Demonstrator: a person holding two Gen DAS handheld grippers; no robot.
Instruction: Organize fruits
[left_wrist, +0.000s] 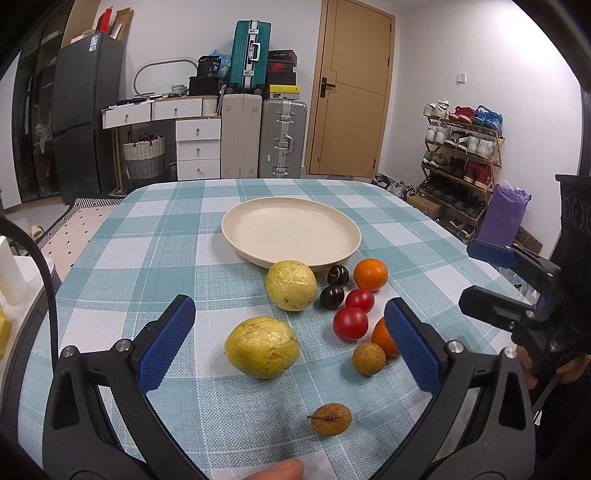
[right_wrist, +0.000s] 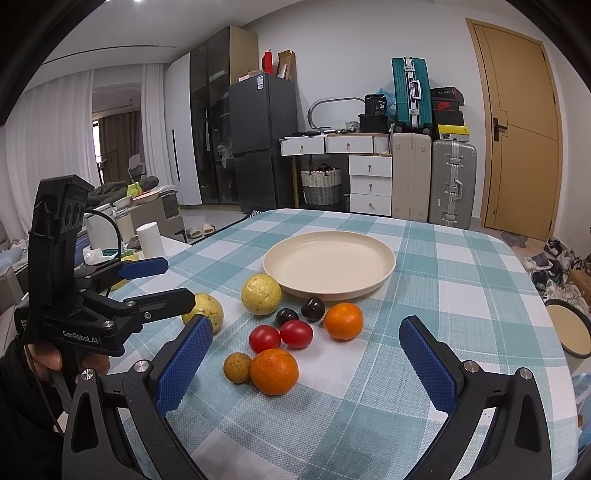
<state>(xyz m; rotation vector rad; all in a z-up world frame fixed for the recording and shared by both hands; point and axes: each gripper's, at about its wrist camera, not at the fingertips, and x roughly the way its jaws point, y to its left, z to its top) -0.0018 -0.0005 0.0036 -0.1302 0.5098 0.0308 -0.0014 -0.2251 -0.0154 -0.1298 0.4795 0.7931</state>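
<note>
Left wrist view puts my left gripper (left_wrist: 290, 334) low over the teal-and-white checked tablecloth (left_wrist: 155, 258), its blue-padded jaws spread wide with nothing between them, the wrinkled yellow round fruit (left_wrist: 261, 347) lying just ahead between the fingertips. I judge that fruit the first pick: I would drop straight over it, centre the pads on its widest part and close gently, since the skin looks soft. My right gripper (right_wrist: 306, 363) is also spread and empty, hovering before the near orange mandarin (right_wrist: 274, 371), which touches a small brown longan (right_wrist: 237, 367); approaching from the open side should avoid nudging it. The shallow round cream plate (left_wrist: 236, 240) sits beyond the fruit cluster and holds nothing. The second yellow fruit (left_wrist: 291, 285) lies just beside its near rim.
</note>
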